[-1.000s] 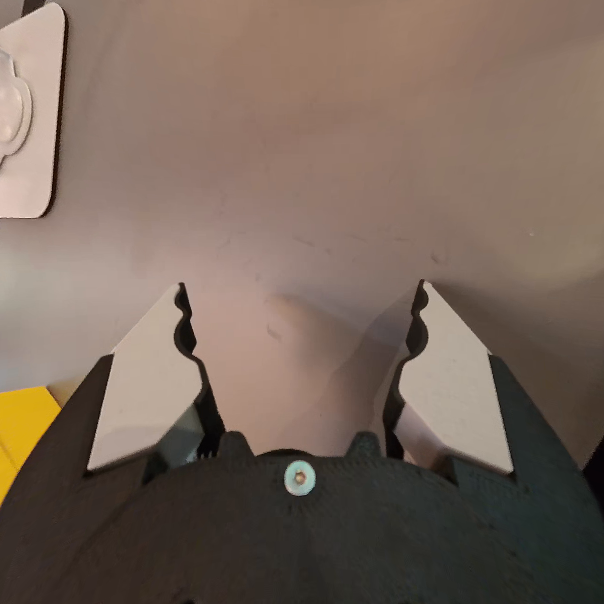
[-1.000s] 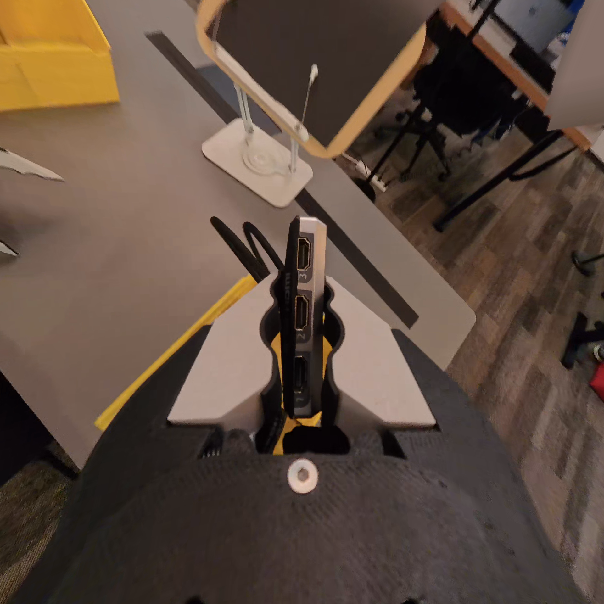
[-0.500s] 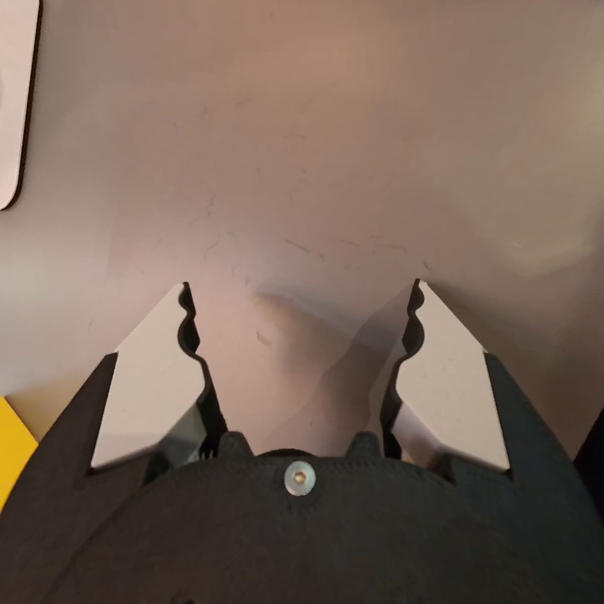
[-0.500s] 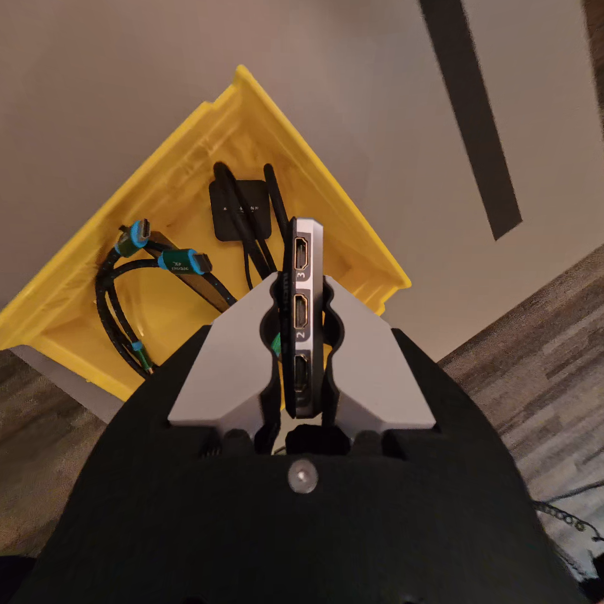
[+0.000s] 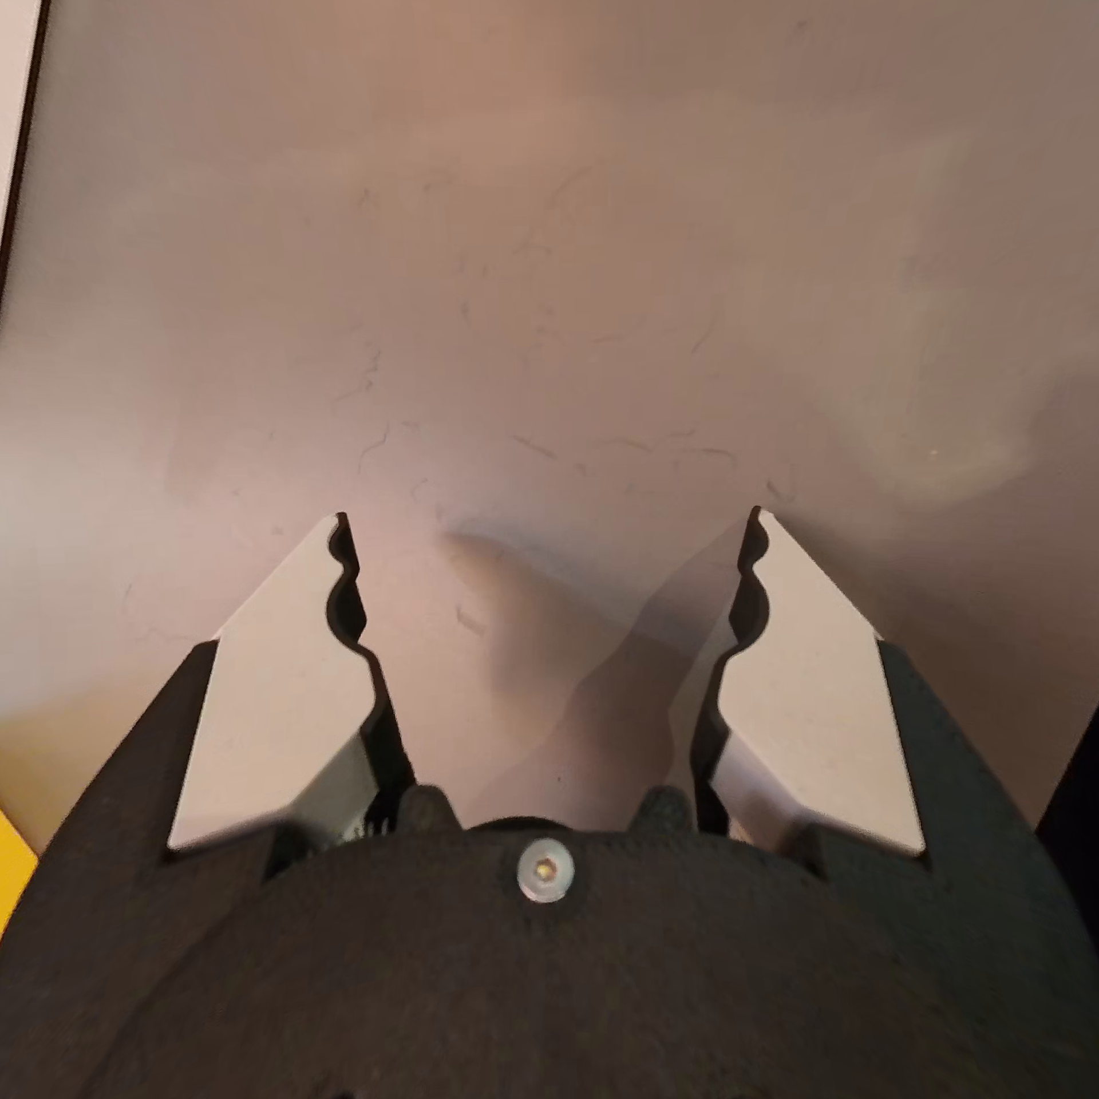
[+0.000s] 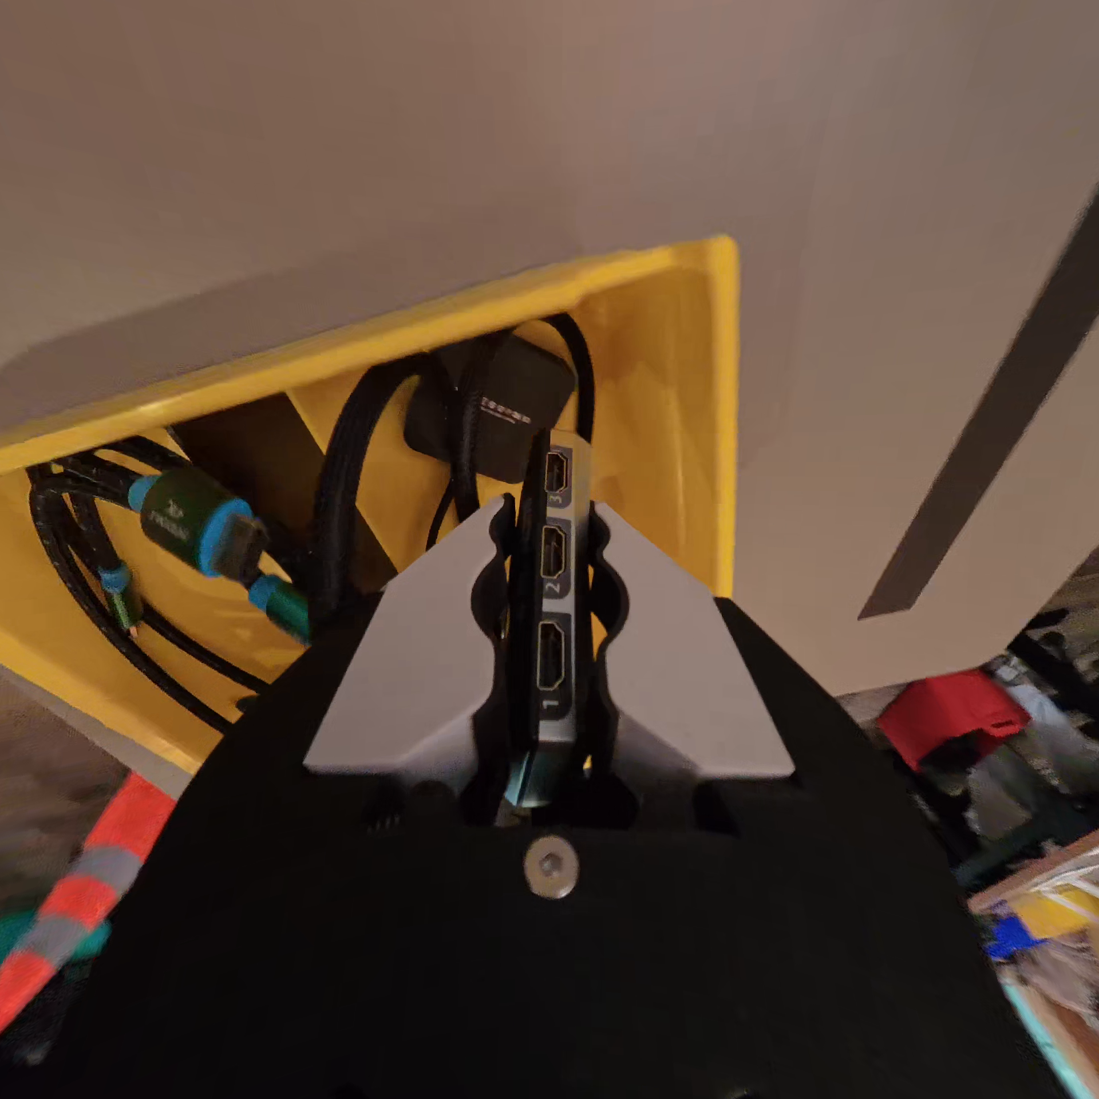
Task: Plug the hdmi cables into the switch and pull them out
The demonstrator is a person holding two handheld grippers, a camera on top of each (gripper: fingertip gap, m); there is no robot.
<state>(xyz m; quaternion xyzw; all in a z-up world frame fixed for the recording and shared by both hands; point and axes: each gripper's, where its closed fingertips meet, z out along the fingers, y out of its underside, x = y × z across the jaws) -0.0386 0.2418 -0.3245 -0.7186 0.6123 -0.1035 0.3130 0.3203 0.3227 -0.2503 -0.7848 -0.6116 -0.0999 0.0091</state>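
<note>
L gripper (image 5: 547,517): jaws spread wide, nothing between them, pointed down at bare grey tabletop (image 5: 535,267). Fine scuff marks on surface ahead of tips. Sliver of white plate w/ dark edge (image 5: 12,119) at far-left border; yellow corner (image 5: 12,856) at near-left border. No cables or switch in L wrist view.

R gripper (image 6: 547,502): jaws closed tight on HDMI switch (image 6: 556,583), gripped by its two flat faces, edge-on to camera. Switch = slim slab, silver side w/ three HDMI ports in a row facing camera, black face toward L. All three ports empty. Far end of switch sticks out past fingertips; near end sits deep between jaws.

Behind/below switch: yellow bin (image 6: 722,416) on grey table (image 6: 535,119), near table edge. In bin:
- black braided HDMI cables (image 6: 65,535), coiled at L side
- plug w/ green body + blue bands (image 6: 196,523), lying loose, unplugged; second green/blue plug (image 6: 282,606) just beside it, nearer
- small black square box (image 6: 517,410) at far-R corner, black cords draped over it

Switch held above bin, apart from the plugs. Contact betw. switch and black box: cannot tell, overlap in view.

Dark strip (image 6: 981,428) runs diagonally across table at R. Floor clutter at near R, blurred: red box (image 6: 951,719). Red/grey striped item (image 6: 77,892) near L, blurred.
</note>
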